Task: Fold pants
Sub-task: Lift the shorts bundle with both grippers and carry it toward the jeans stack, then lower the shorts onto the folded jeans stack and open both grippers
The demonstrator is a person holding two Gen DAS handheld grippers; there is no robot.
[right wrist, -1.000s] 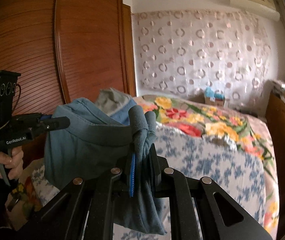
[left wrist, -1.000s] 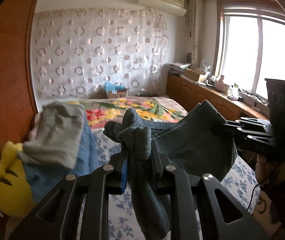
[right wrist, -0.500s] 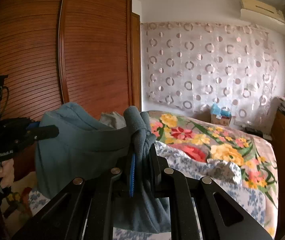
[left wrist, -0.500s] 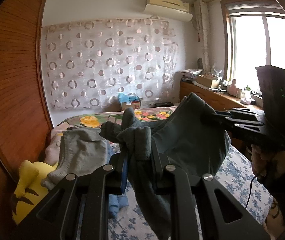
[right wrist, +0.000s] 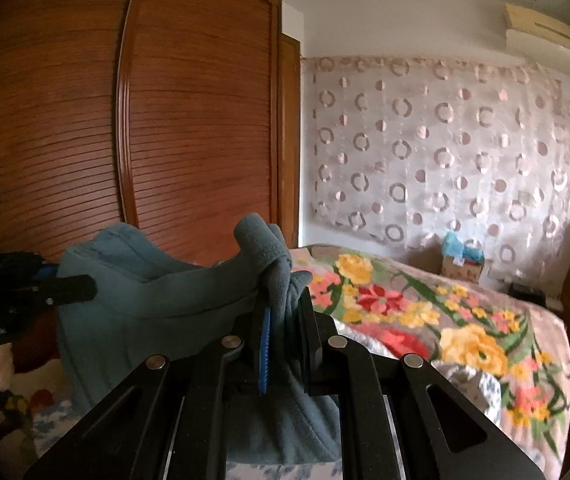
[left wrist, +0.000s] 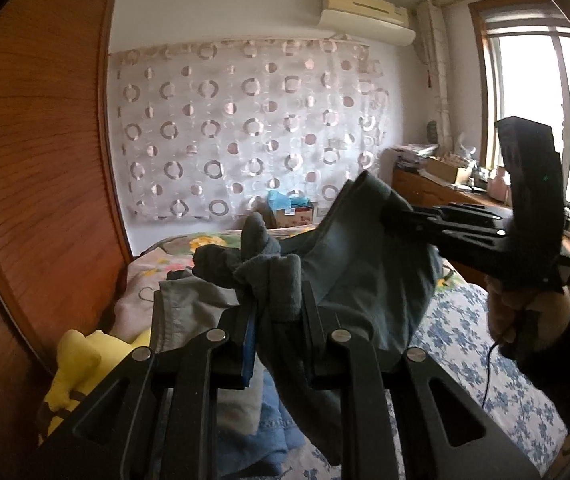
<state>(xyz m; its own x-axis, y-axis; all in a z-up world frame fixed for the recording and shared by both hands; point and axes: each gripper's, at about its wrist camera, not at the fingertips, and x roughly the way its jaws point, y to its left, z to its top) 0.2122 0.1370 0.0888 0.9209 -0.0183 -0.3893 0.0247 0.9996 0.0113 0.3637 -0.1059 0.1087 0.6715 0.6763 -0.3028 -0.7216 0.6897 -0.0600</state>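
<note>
Bed (left wrist: 505, 376) behind; two claws, left claw (left wrist: 275, 312), right claw (right wrist: 285, 320), each clamping one pants (left wrist: 365, 272)

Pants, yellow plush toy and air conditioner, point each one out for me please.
pants (left wrist: 369, 280), left wrist view, on the hanging cloth between the two grips.
yellow plush toy (left wrist: 81, 364), left wrist view, on its body beside the wardrobe.
air conditioner (left wrist: 365, 20), left wrist view, on its front panel.

Black linkage fingers (left wrist: 241, 336), silver rivets, blue pad; dark sleeve (left wrist: 565, 344).
</note>
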